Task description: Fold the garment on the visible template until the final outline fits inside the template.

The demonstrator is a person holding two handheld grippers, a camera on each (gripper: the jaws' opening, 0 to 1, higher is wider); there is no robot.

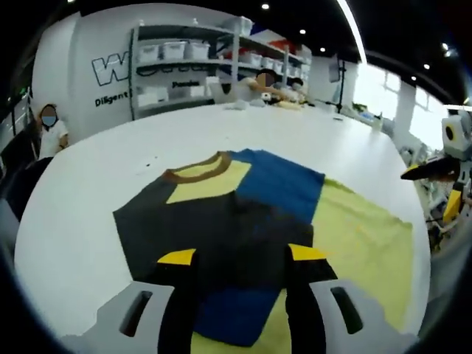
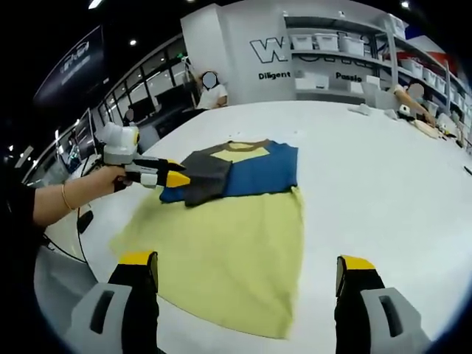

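The garment [image 1: 243, 206] is a shirt with dark grey, blue and pale yellow panels and a brown collar [image 1: 199, 171]. It lies partly folded on the yellow template [image 1: 361, 243], which spreads out beyond it on the white table. My left gripper [image 1: 242, 255] hovers open just over the shirt's near dark part. In the right gripper view a hand holds that left gripper [image 2: 177, 178] at the left edge of the garment [image 2: 251, 169]. My right gripper [image 2: 247, 261] stands wide open above the bare near end of the template [image 2: 228, 243], apart from the shirt. The right gripper [image 1: 424, 171] also pokes in at the far right.
The white table [image 2: 383, 177] is wide, with its edge near the left hand. Shelves with white bins [image 1: 177, 51] line the back wall. People sit at the table's far end [image 1: 265, 81], and a person [image 1: 49, 129] stands at the left.
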